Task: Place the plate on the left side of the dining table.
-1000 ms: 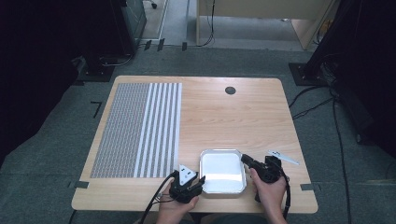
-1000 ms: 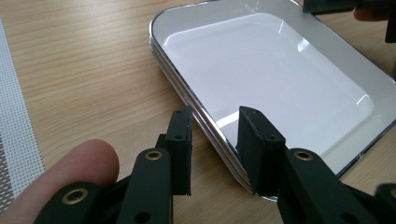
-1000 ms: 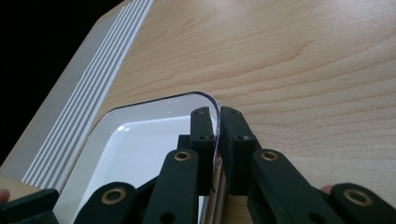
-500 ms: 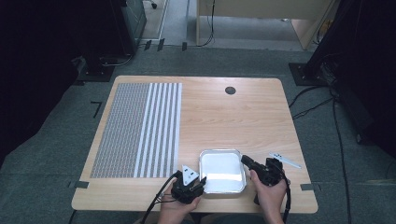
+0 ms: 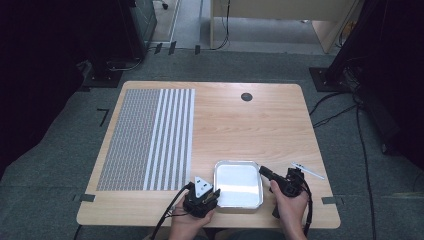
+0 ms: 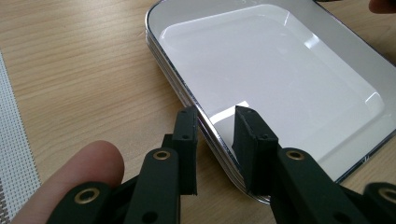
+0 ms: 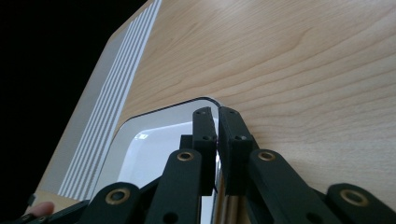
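I am working on the metal tray [image 5: 238, 184], a shallow rectangular pan with rounded corners and a bright, reflective floor. It is lying flat near the front edge of the surface [image 5: 240, 125], just right of centre, between my two hands.

The left tongs [image 5: 206, 189] are sitting at the tray's left rim near its front corner. In the left gripper view the left tongs [image 6: 215, 116] are straddling that rim, one jaw outside over the wood and the other over the tray's floor. The jaws have just been closing, with the rim between them; a gap is showing at each pad, so they are spread and not yet pinching.

The right tongs [image 5: 263, 171] are lying against the tray's right rim near its far corner. In the right gripper view the right tongs [image 7: 217, 112] are pressed together on the thin rim, one jaw inside the tray and one outside.

A finger [image 6: 77, 179] of my left hand is resting beside the left jaw.

Left of the tray a grey-and-white striped mat [image 5: 150, 137] is covering that side of the surface. A small white pen-like item [image 5: 307, 170] is lying just right of the right hand. A dark round grommet [image 5: 246, 97] is sitting near the far edge.
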A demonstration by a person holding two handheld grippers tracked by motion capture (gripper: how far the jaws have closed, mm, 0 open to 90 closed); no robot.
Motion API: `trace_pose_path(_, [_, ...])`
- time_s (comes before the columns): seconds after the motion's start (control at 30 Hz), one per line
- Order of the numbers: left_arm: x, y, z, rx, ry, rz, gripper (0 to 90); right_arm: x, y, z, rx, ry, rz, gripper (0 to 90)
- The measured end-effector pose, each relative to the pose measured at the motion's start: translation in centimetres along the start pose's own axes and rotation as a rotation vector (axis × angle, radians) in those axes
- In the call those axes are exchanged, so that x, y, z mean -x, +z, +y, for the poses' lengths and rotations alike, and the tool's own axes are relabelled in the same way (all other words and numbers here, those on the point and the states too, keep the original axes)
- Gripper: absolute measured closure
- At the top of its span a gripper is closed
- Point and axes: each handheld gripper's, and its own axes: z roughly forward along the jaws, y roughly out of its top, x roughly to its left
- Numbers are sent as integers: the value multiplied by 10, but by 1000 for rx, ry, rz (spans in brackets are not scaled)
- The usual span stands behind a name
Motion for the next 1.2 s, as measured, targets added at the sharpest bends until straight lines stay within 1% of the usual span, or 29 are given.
trace_pose_path(0.07, [0,0,0,0,-1,-1,714,-1,0,0,-3,1,2,866])
trace_pose_path(0.17, [-1,0,0,0,-2,-3,713,0,-1,0,19,3,-27,864])
trace_pose_path(0.2, [-1,0,0,0,-2,-3,714,2,-1,0,12,22,-28,864])
trace_pose_path(0.23, [-1,0,0,0,-2,-3,714,2,-1,0,12,22,-28,864])
trace_pose_path(0.3, [-1,0,0,0,-3,-3,714,5,0,0,-4,38,-11,862])
trace_pose_path(0.4, [-1,0,0,0,-5,-3,715,5,1,0,-15,36,-7,860])
trace_pose_path(0.47, [-1,0,1,1,-8,-4,717,5,1,0,-22,45,-1,859])
trace_pose_path(0.53, [-1,0,1,2,-9,0,722,4,0,0,-19,45,-3,860])
trace_pose_path(0.67, [-3,0,2,-3,-11,-1,737,-1,-6,0,-10,41,13,861])
trace_pose_path(0.8, [-3,0,2,-3,-11,0,738,-6,-8,-1,-11,11,-3,842])
trace_pose_path(0.83, [-3,0,2,-4,-12,0,739,-8,-7,-3,-19,-23,-31,840])
trace_pose_path(0.9, [-3,0,2,-1,-14,2,740,-8,-6,-4,-27,-26,-37,837])
trace_pose_path(0.97, [-4,-1,3,-2,-17,0,742,-10,-4,-6,-32,-48,-59,831])
trace_pose_path(1.0, [-4,-1,3,-2,-17,1,743,-11,-3,-7,-33,-64,-71,826])
trace_pose_path(1.03, [-4,-1,3,-1,-17,0,744,-15,-2,-8,-33,-91,-90,825])
trace_pose_path(1.13, [-5,-2,3,8,-26,-8,746,-18,-2,-8,-36,-99,-104,830])
trace_pose_path(1.2, [-6,-4,4,15,-34,-16,750,-20,-3,-8,-26,-104,-101,836])
